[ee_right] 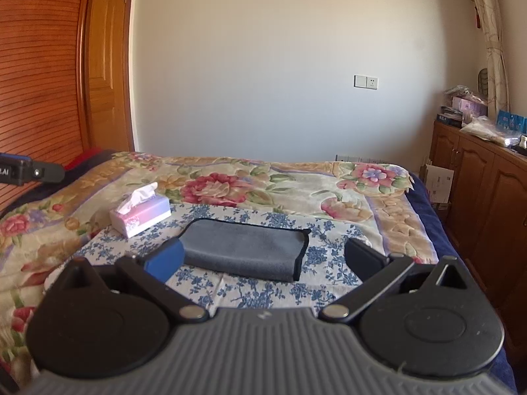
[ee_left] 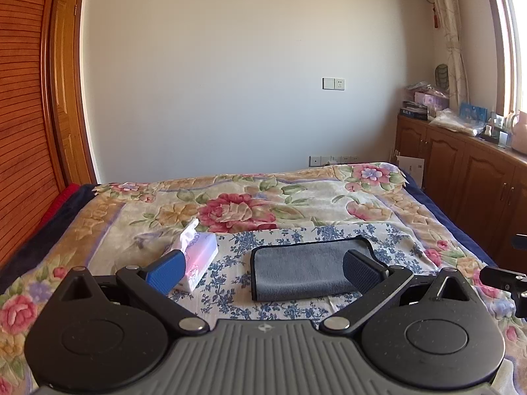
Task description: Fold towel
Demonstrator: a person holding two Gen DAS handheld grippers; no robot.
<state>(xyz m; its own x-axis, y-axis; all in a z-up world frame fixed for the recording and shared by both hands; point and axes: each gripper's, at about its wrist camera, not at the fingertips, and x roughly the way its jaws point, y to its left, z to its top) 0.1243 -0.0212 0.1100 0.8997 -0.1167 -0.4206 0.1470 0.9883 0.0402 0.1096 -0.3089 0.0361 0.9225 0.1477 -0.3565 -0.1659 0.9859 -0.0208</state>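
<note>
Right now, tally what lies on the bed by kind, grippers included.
Grey towel, folded: 1
Tissue box: 1
Blue-flowered cloth under the towel: 1
Grippers, both open: 2 (left gripper, right gripper)
Total: 5

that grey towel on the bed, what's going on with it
A person holds a two-finger gripper in each hand above a bed. The grey towel lies folded on a blue-flowered cloth spread over the floral bedspread, and nothing is gripping it. The left gripper and the right gripper are both open and empty, pointed at the towel from the near side. A tissue box sits on the bed, left of the towel.
</note>
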